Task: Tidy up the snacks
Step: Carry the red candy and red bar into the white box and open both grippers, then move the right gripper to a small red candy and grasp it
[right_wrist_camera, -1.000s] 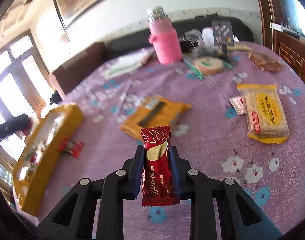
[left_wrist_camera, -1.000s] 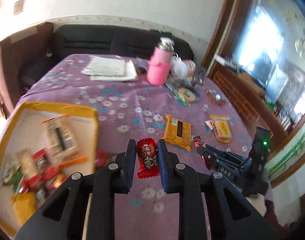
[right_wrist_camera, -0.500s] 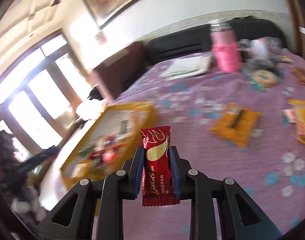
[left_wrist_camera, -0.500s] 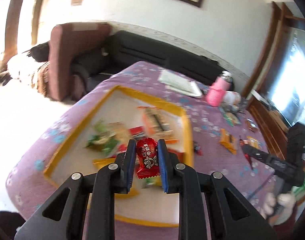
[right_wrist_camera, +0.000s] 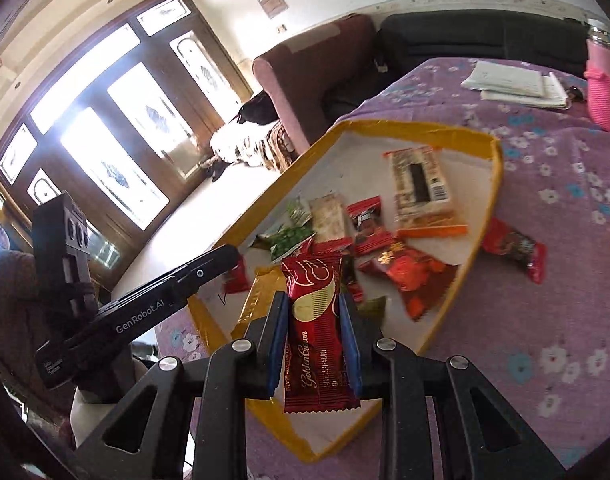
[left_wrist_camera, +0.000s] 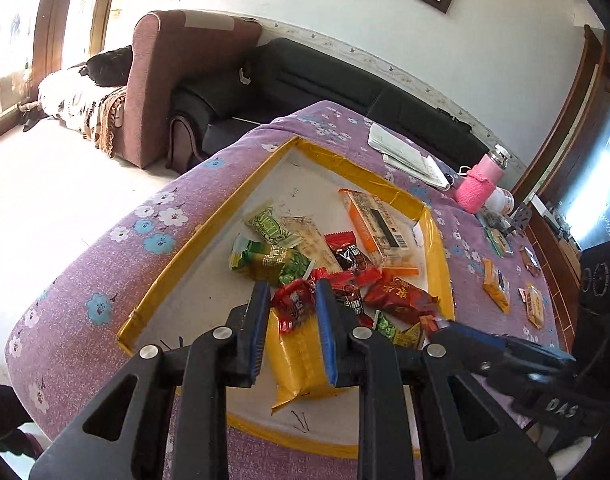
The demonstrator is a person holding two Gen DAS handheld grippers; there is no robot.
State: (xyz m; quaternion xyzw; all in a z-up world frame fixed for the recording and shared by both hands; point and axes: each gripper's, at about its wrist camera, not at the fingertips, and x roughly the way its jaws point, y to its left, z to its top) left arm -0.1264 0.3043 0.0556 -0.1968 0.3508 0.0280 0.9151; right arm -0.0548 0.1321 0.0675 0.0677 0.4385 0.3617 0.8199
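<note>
A yellow-rimmed white tray (left_wrist_camera: 209, 236) on the purple flowered tablecloth holds several snack packs. My left gripper (left_wrist_camera: 292, 292) hangs over the tray's near end. Its jaws are opening, and a small red candy (left_wrist_camera: 293, 306) sits tilted and loose between them. My right gripper (right_wrist_camera: 311, 304) is shut on a dark red Golden Crown bar (right_wrist_camera: 315, 332), which stands upright over the tray's (right_wrist_camera: 425, 130) near corner. In the right wrist view the left gripper (right_wrist_camera: 225, 258) reaches in from the left. The right gripper (left_wrist_camera: 445, 330) shows low on the right in the left wrist view.
One red candy (right_wrist_camera: 513, 246) lies on the cloth just outside the tray. Further along the table are orange packs (left_wrist_camera: 495, 284), a pink bottle (left_wrist_camera: 481, 188) and papers (left_wrist_camera: 409, 156). A dark sofa (left_wrist_camera: 305, 80) and a maroon armchair (left_wrist_camera: 165, 80) stand beyond the table's edge.
Both grippers swung left from the scattered snacks to above the tray. The left jaws have widened and the red candy has tipped over between them. The right grip on the bar is unchanged.
</note>
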